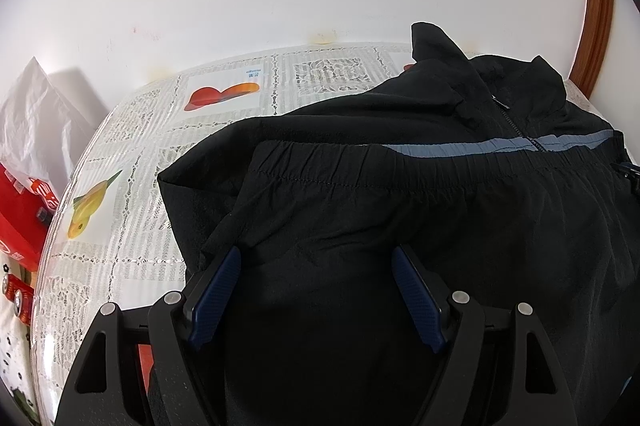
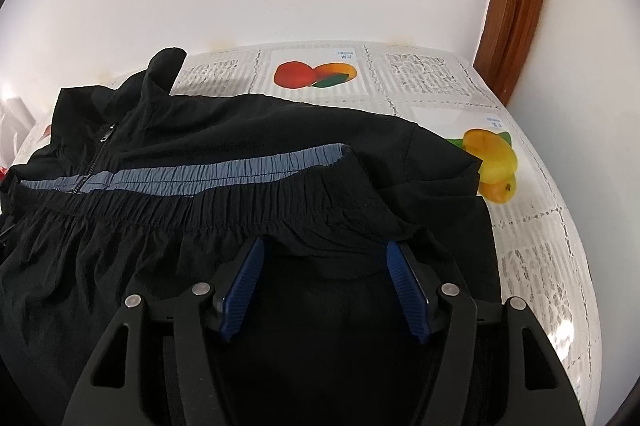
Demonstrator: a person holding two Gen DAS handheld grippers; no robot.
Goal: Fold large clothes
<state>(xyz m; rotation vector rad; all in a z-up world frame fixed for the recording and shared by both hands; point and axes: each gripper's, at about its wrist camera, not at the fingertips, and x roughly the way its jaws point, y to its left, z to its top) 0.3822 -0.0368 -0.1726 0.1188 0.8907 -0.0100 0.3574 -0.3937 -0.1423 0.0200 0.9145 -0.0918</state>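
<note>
On the surface (image 1: 120, 258) with its lace cloth and fruit pictures lies the black jacket (image 1: 400, 186), folded up toward the far collar. The left gripper (image 1: 316, 258) has its blue fingers (image 1: 218, 290) spread wide over the near cloth, holding nothing. The right gripper (image 2: 325, 252) is wide apart too, its fingers (image 2: 404, 286) against the gathered hem (image 2: 248, 202).

Both wrist views close, sharing jacket (image 1: 400, 194)

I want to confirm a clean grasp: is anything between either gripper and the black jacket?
Nothing visible. The left gripper and right gripper are open right over the black jacket, with only its own fabric between the fingers.
</note>
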